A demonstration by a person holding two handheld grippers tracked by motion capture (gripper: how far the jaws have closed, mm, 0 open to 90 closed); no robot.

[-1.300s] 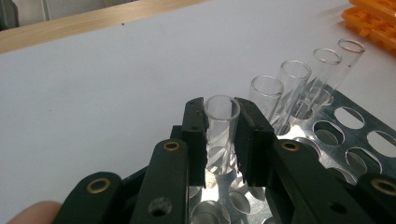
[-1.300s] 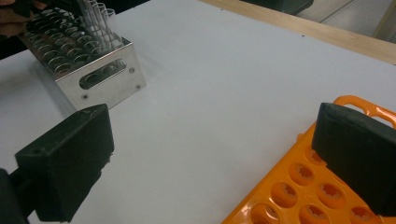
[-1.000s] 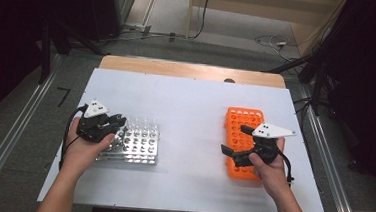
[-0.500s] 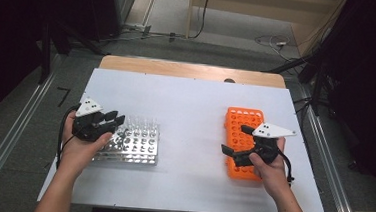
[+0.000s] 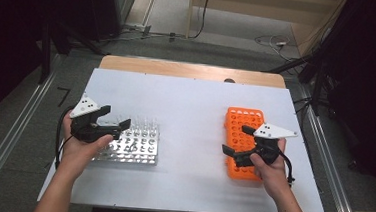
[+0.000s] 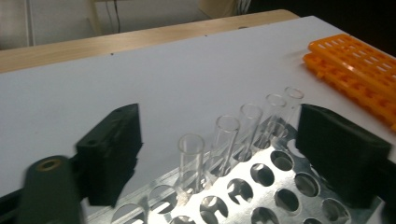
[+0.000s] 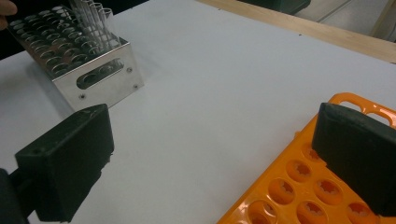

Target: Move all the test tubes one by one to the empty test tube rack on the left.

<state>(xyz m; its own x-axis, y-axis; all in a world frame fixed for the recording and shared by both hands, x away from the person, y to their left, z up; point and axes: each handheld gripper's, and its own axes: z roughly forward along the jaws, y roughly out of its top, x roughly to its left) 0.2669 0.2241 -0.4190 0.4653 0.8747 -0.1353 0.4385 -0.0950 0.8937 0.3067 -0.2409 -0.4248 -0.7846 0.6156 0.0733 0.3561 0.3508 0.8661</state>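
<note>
We see a white table [image 5: 191,106] that spans most of the high view, with a wooden edge [image 5: 188,69] along its far side. On its right part lies an orange tube rack [image 5: 242,125], flat and lengthwise, its round holes showing bare. On the left part stands a metal tube rack [image 5: 135,147], a shiny block of drilled holes. Along its far edge stands a row of clear glass tubes [image 6: 233,140], upright in their holes and open at the top.

Our left gripper [image 5: 113,122] hovers over the near left corner of the metal rack, held in the left hand [image 5: 80,146]. Its jaws have just been opening and now stand spread wide. In the left gripper view [image 6: 219,154] the row of tubes lies between the two black jaws, but neither pad touches any tube. The nearest tube [image 6: 191,163] stands apart from the left jaw.

Our right gripper [image 5: 236,141] rests over the near half of the orange rack, held in the right hand [image 5: 269,167]. Its jaws are spread too, with nothing between them. In the right gripper view [image 7: 210,158] one jaw hangs over bare table and the other over the orange rack's corner [image 7: 299,186], and the metal rack [image 7: 100,77] stands well apart at upper left.
</note>
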